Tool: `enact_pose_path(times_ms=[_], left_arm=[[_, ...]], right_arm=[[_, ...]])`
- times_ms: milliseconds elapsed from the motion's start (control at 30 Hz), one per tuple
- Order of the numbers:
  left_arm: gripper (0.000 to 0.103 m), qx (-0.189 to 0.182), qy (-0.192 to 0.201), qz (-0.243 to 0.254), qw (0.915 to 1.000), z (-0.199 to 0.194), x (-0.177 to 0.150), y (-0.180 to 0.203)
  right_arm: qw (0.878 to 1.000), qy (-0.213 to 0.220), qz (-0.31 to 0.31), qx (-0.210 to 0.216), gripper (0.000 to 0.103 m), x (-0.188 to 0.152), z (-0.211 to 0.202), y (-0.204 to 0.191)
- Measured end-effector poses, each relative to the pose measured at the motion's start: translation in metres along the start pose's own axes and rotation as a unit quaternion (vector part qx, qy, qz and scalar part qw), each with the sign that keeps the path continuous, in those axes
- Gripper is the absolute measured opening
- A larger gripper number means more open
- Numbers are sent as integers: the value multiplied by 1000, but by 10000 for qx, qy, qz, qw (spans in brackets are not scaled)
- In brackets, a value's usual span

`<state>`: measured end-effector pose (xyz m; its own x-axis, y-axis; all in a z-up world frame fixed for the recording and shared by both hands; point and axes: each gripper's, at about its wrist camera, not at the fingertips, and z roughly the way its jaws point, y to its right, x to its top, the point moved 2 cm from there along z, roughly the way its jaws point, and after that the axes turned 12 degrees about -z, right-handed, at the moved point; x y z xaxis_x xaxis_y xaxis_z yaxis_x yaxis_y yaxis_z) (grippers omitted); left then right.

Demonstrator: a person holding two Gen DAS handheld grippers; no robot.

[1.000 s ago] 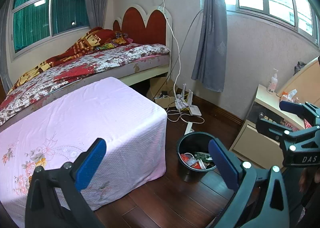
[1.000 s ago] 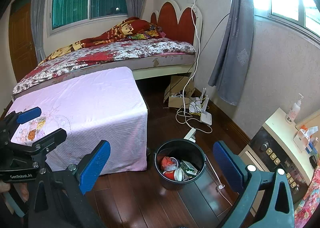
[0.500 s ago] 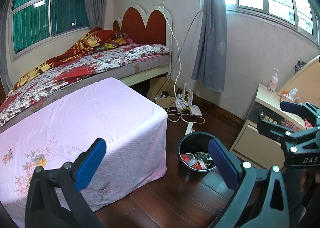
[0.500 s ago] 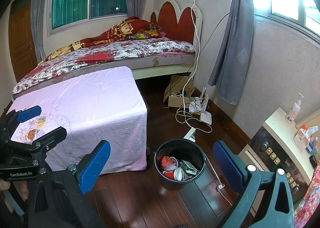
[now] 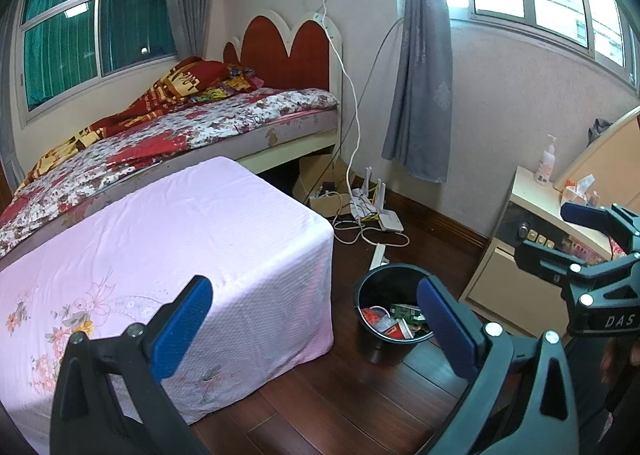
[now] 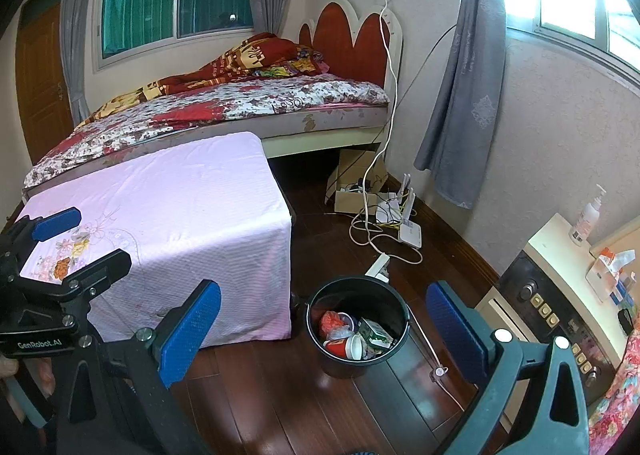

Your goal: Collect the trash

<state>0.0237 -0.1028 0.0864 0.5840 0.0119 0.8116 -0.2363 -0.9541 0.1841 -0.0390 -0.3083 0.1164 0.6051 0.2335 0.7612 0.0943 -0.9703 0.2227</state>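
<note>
A black trash bin (image 5: 372, 287) stands on the dark wood floor beside the pink-covered table; it also shows in the right wrist view (image 6: 320, 303). It holds trash (image 6: 354, 337): a red cup, a green carton and wrappers. My left gripper (image 5: 316, 319) is open and empty, held above the floor near the table's corner. My right gripper (image 6: 324, 329) is open and empty, held above the bin. The right gripper also shows at the right edge of the left wrist view (image 5: 560, 233), and the left gripper at the left edge of the right wrist view (image 6: 76, 241).
A table under a pink floral cloth (image 5: 160, 239) stands left of the bin. A bed (image 5: 180, 131) lies behind it. A router and cables (image 5: 376, 215) and a cardboard box (image 6: 352, 175) lie on the floor by the wall. A cabinet (image 5: 532, 239) with a bottle stands right.
Nothing has visibly changed apart from a very slight camera drift; both grippers stay open and empty.
</note>
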Motion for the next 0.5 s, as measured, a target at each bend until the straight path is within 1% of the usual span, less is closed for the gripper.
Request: enact_pose_path(times_ms=[200,500], left_arm=[[102,-70,23,70,9999,0,5,0],[102,-32,29,92,9999,1,6,2]], right_arm=[[10000,2,-2,-1,103,0,0,0],[10000,-10,0,6,103,0,1,1]])
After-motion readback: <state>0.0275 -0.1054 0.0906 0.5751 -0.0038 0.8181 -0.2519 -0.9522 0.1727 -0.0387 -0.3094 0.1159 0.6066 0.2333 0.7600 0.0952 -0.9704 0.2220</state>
